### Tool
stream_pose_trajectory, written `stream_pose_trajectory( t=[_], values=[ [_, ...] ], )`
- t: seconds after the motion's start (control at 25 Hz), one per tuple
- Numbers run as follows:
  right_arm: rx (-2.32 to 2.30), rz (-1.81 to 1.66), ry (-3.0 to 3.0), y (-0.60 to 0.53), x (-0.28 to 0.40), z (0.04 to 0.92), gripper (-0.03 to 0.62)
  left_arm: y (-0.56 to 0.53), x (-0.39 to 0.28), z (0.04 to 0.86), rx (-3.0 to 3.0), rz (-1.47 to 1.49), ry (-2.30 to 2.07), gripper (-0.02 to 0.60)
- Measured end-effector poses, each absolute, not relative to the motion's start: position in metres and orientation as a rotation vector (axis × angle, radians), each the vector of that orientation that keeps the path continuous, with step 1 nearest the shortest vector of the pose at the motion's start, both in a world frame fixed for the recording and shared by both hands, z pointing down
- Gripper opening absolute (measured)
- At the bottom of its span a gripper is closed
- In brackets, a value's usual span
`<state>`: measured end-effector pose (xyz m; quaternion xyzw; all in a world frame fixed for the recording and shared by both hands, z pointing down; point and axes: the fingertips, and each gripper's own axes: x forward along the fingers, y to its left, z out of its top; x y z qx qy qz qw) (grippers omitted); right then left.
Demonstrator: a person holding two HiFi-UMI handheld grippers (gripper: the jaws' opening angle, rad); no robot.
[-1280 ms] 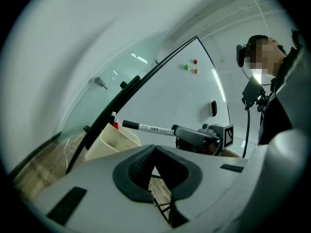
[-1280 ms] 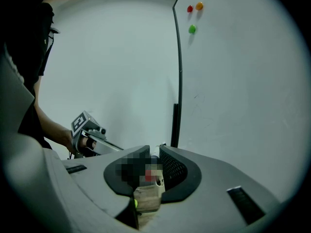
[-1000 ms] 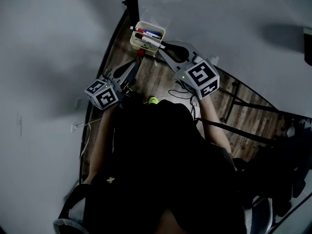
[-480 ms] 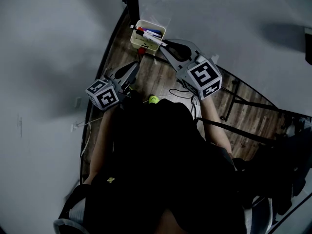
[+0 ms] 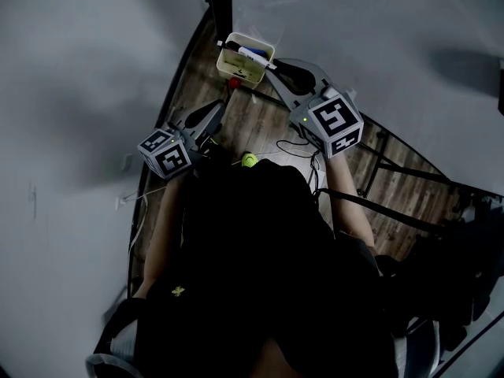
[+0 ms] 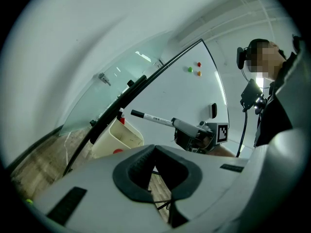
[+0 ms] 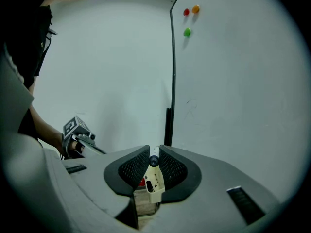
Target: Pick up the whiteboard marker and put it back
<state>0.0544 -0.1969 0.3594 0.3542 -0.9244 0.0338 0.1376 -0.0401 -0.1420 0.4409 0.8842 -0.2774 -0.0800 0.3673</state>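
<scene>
My right gripper (image 7: 154, 154) is clamped on the black-capped white whiteboard marker (image 6: 151, 119). It juts past the fingertips above the cream plastic pen cup (image 6: 118, 139), seemingly ready for dropping in. The left gripper's (image 6: 154, 148) fingers are together, empty.

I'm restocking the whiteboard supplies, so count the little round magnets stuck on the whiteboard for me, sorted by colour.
red magnet: 1
orange magnet: 1
green magnet: 1
Total: 3
</scene>
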Motion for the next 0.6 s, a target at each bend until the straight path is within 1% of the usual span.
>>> stream_pose_trajectory(
  t=[0.6],
  values=[
    [1.041, 0.156, -2.618, -0.221, 0.061, 0.383, 0.060, -0.142, -0.051, 0.440, 2.239, -0.186, -0.726, 0.003]
  ],
)
